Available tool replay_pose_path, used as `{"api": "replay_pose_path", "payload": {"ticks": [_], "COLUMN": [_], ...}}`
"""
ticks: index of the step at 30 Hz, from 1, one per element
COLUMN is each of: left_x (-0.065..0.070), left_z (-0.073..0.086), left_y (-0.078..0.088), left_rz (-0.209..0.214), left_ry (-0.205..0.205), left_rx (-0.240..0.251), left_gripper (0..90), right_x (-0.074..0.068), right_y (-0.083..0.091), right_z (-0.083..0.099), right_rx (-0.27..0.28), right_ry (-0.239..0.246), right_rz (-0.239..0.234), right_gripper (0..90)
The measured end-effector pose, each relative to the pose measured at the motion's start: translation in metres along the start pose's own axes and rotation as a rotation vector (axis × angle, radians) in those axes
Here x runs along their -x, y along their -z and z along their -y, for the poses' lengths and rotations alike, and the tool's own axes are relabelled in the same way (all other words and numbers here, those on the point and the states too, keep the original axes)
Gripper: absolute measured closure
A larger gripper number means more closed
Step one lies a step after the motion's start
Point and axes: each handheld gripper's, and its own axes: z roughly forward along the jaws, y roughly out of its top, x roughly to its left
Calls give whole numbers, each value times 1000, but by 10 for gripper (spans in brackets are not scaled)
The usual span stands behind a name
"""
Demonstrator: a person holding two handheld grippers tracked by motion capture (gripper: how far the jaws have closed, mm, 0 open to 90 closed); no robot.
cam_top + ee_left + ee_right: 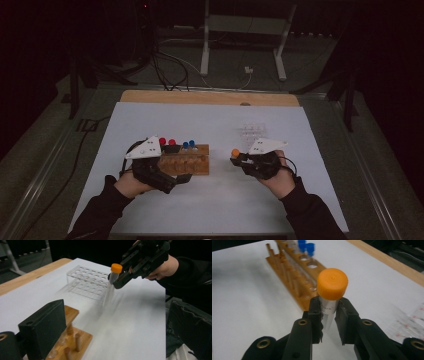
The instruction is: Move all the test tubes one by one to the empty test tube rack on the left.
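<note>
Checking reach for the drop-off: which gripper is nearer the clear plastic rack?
Right. The right gripper, shut on the orange-capped tube, sits just in front of the clear plastic rack. The left gripper is across the table, at the wooden rack.

- The tube is clear, smooth plastic; its orange cap is matt plastic with a faintly ribbed side.
- The right claw is matt black plastic with brass-coloured metal inserts.
- The left claw is the same dull black plastic.
- The wooden rack is bare, unvarnished-looking wood with round pegs.
- The clear rack looks like glossy transparent acrylic, though blur makes that uncertain.
- The tabletop has a smooth, matt white cover, perhaps paper, over a wooden edge.
- The sleeve is dark cloth.
</note>
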Motion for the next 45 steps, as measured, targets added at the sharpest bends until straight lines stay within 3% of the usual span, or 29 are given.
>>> {"api": "replay_pose_path", "payload": {"ticks": [9,15,18,32,45], "left_x": [9,12,15,22,22], "left_z": [1,0,-1,-5,-3], "left_y": [-20,-30,-36,-64,-73], "left_rz": [19,23,23,5,25], "left_ry": [5,10,-13,-61,-81], "left_rx": [-7,8,0,-35,-50], "left_gripper": [90,212,285,519,705], "right_x": [-19,-29,-33,-40,-41], "right_y": [-5,-10,-11,-16,-19], "right_z": [1,-1,-2,-4,-3], "right_rx": [-18,-21,-19,-26,-29], "right_ry": [24,46,50,68,69], "right_rz": [-71,-108,-122,-145,-148], "right_gripper": [754,754,754,754,752]}}
